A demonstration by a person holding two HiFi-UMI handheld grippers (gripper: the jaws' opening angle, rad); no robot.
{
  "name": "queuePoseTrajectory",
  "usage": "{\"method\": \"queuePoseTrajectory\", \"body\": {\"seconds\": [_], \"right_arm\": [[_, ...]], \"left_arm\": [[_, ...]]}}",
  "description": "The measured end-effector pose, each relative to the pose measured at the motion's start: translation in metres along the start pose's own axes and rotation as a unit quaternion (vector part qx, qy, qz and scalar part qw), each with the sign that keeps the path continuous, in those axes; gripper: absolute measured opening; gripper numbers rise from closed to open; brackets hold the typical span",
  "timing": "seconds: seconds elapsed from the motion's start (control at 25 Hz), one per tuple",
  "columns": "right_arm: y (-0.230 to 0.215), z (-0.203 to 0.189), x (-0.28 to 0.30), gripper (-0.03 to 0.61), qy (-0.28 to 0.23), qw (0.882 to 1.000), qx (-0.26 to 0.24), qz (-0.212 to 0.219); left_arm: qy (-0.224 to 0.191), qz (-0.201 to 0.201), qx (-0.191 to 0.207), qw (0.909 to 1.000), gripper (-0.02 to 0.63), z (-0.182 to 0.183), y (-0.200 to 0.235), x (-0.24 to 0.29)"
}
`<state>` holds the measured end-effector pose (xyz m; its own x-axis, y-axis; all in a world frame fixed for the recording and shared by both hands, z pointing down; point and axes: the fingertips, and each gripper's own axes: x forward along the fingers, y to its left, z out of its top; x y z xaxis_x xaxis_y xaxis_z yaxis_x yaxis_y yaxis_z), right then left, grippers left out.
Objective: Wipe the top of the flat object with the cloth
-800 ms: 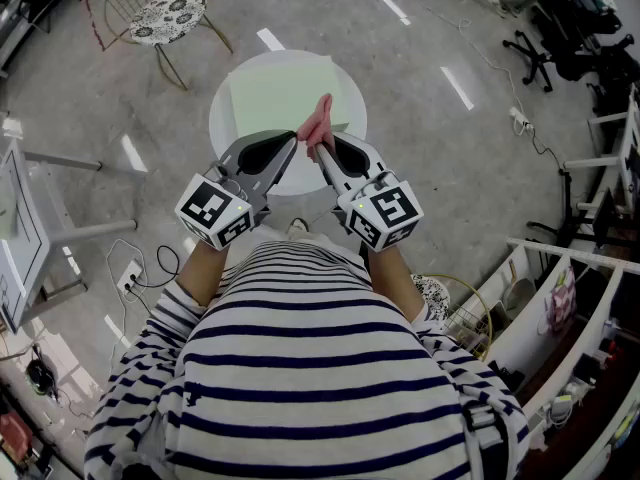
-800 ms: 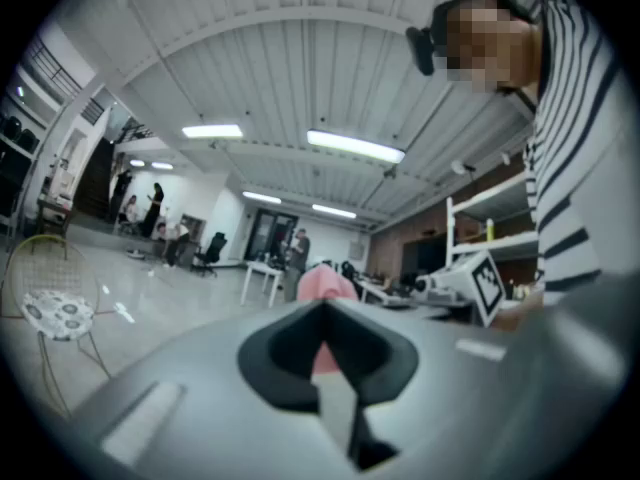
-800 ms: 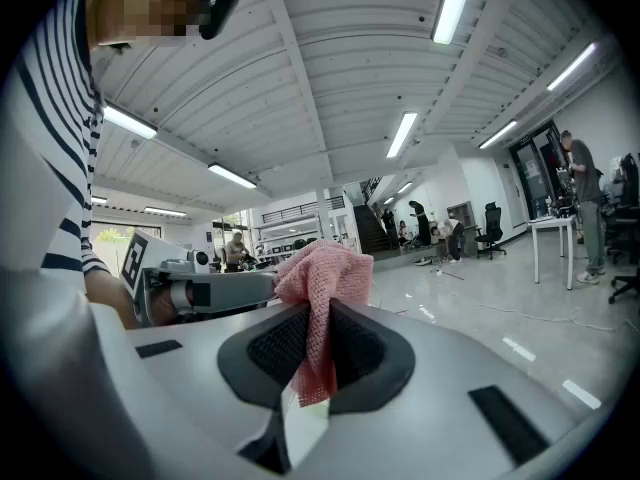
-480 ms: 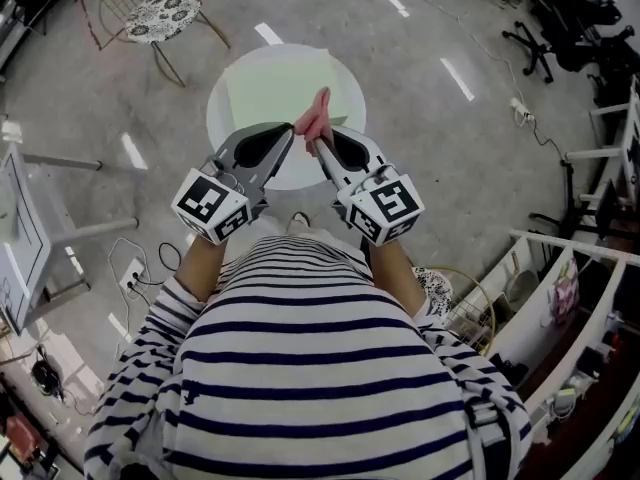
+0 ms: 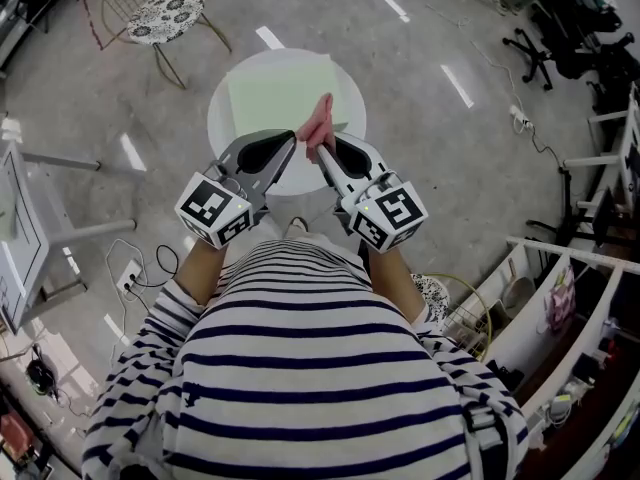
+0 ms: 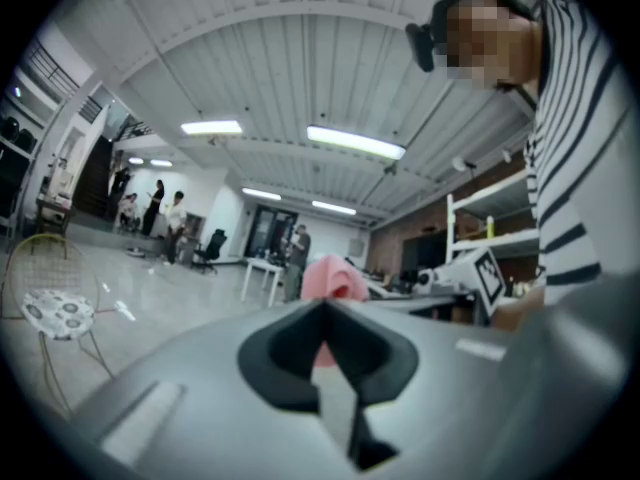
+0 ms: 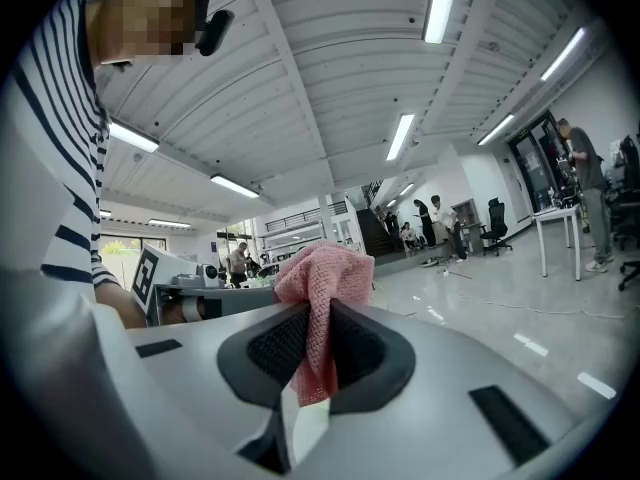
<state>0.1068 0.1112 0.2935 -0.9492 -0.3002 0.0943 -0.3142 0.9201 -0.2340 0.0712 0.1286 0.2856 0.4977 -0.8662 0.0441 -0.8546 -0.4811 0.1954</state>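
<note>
Down over the round white table (image 5: 216,118), both grippers are held out level, side by side, tips almost meeting above the near edge. Right gripper (image 5: 318,150) first: its jaws are pinched tight on the pink cloth (image 5: 321,118), and the meshed pads (image 7: 275,343) press the fabric from both sides. The cloth is gathered into a narrow strip. Its long axis runs straight on from the jaw tips, away from the person in the striped shirt (image 5: 300,368) and toward the far side of the table. A bunched end pokes out past the tips, and a short tail hangs down between the pads.

Left gripper (image 5: 292,136) now: jaws closed right up against each other, nothing between them. The pink seen beyond its tips is the other gripper's cloth.

On the table lies the green sheet (image 5: 275,90), pale, flat and square, its sides turned slightly off the table's near edge. The cloth's free end sits over the sheet's near right corner. Whether it touches the sheet I cannot tell. A wire chair (image 5: 165,13) stands on the floor beyond the table, well apart.
</note>
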Motion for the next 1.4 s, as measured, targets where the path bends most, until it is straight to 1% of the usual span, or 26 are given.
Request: {"method": "queuePoseTrajectory", "body": {"seconds": [0.12,0.24,0.32,0.52,0.68,0.92,1.16,1.4], "right_arm": [[-0.001,-0.002,0.001,0.046,0.003,1.000,0.000,0.002],[-0.003,-0.010,0.004,0.046,0.013,1.000,0.005,-0.001],[-0.004,-0.015,0.010,0.046,0.023,1.000,0.003,0.001],[-0.010,-0.026,0.033,0.046,0.042,0.999,-0.011,0.004],[-0.020,-0.041,0.057,0.046,0.055,0.998,-0.020,-0.003],[-0.041,-0.060,0.100,0.046,0.087,0.996,-0.010,-0.018],[-0.055,-0.070,0.146,0.046,0.113,0.993,-0.003,-0.029],[-0.053,-0.083,0.197,0.048,0.148,0.989,-0.009,-0.021]], "left_arm": [[0.000,0.001,0.009,1.0000,0.006,-0.001,0.000,0.001],[0.009,0.003,0.017,0.9998,0.006,-0.009,0.004,-0.001],[0.014,0.007,0.018,0.9997,0.006,-0.014,0.013,-0.003],[0.023,0.020,0.034,0.9990,0.006,-0.021,0.037,-0.004],[0.030,0.025,0.041,0.9984,0.008,-0.033,0.057,-0.003],[0.048,0.023,0.034,0.9980,0.006,-0.053,0.098,0.005],[0.055,0.017,0.018,0.9982,0.006,-0.063,0.141,0.014],[0.066,0.012,0.010,0.9977,0.006,-0.072,0.184,0.006]]}}
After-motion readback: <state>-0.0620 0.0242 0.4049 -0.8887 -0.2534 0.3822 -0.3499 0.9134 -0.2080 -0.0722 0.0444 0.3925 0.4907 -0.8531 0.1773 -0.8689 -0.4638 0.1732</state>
